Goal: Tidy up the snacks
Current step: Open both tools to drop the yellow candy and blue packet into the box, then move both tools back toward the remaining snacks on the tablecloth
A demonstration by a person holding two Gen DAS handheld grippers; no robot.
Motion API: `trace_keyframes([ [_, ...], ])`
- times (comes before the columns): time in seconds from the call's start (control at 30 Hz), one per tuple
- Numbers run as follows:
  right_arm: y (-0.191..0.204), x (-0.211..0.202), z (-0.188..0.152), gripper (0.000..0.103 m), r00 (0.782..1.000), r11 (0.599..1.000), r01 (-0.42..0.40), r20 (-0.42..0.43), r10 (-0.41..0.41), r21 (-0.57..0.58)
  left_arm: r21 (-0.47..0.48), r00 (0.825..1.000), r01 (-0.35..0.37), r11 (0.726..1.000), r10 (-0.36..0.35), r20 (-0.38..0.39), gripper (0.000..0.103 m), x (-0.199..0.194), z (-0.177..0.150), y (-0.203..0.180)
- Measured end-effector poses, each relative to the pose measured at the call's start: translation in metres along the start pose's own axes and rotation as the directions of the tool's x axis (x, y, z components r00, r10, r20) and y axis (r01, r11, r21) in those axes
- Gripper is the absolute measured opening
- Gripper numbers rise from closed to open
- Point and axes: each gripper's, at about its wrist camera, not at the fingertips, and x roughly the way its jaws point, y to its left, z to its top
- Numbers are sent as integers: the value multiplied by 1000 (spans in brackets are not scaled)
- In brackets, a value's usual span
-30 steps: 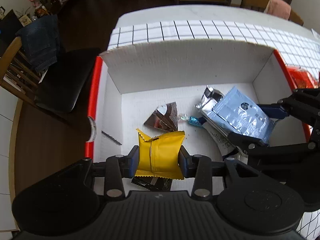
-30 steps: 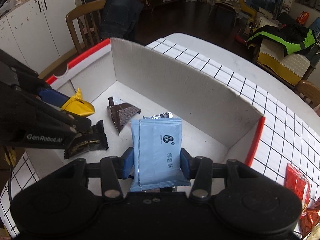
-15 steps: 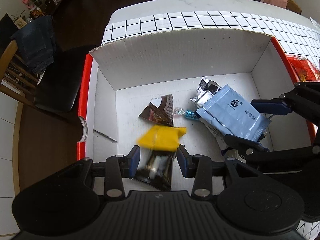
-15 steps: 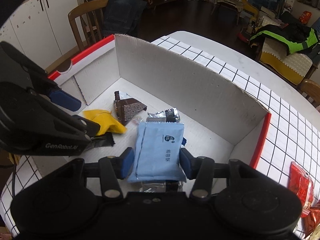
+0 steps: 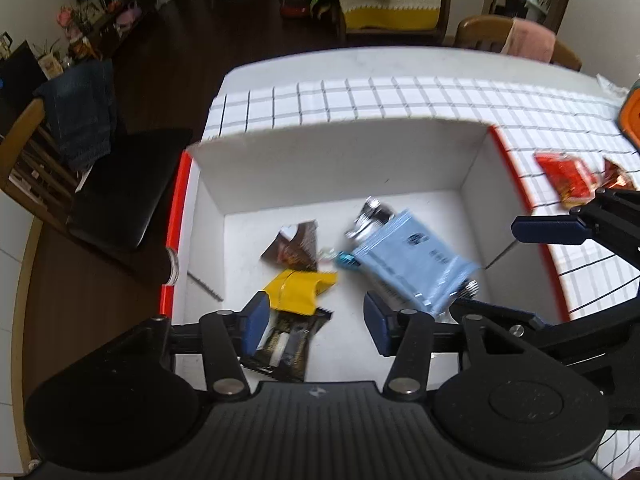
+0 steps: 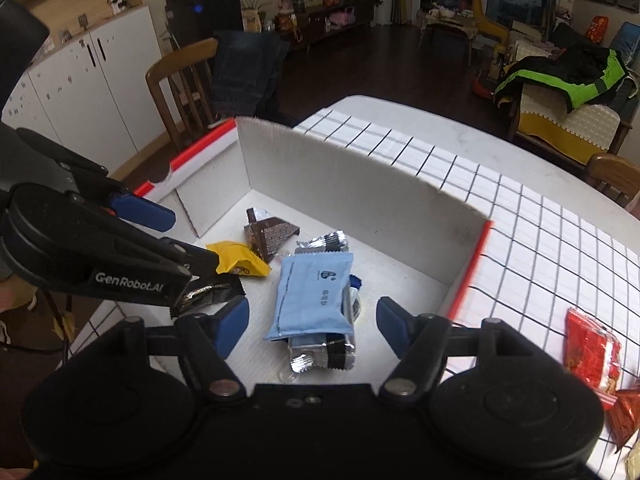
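Nearest the left wrist camera, the left gripper (image 5: pixel 316 326) is seen with its blue-padded fingers (image 5: pixel 254 322) spread apart; they have just been opening, and nothing is pressed between them. Below that gap, on the floor of the white box (image 5: pixel 336 156), a dark wrapper (image 5: pixel 286 350) lies flat, with the yellow packet (image 5: pixel 298 292) resting partly over its far end.

In the right wrist view, the right gripper (image 6: pixel 312 326) is likewise held wide, its jaws having just been opening. The light blue packet (image 6: pixel 312 296) lies free between them, touched by neither pad, stacked on a silver and black packet (image 6: pixel 324 354).

Farther in, a small teal-wrapped sweet (image 5: pixel 346 260) sits just beside the blue packet. A brown triangular wrapper (image 6: pixel 270 236) lies nearer the back wall, close to the yellow packet.

The box has red-edged side walls and stands on a surface (image 6: pixel 540 232) covered by a white cloth with a black grid. Outside the box, to its right, red snack packets (image 6: pixel 592 354) remain on the cloth.

Beyond, a wooden chair (image 6: pixel 184 84) draped with dark clothing is visible.
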Motion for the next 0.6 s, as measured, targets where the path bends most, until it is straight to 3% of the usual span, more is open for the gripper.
trace_keyframes([
  [0.13, -11, -26, -8, 83, 998, 999, 8, 56, -10, 33, -2, 998, 6, 1000, -6, 61, 61, -17, 2, -14],
  [0.33, -36, -62, -21, 90, 994, 996, 18, 107, -27, 82, 22, 991, 24, 999, -27, 129, 67, -35, 4, -44],
  [0.6, -83, -92, -47, 98, 989, 972, 42, 127, -73, 231, 69, 978, 80, 994, -92, 187, 75, -47, 7, -93],
])
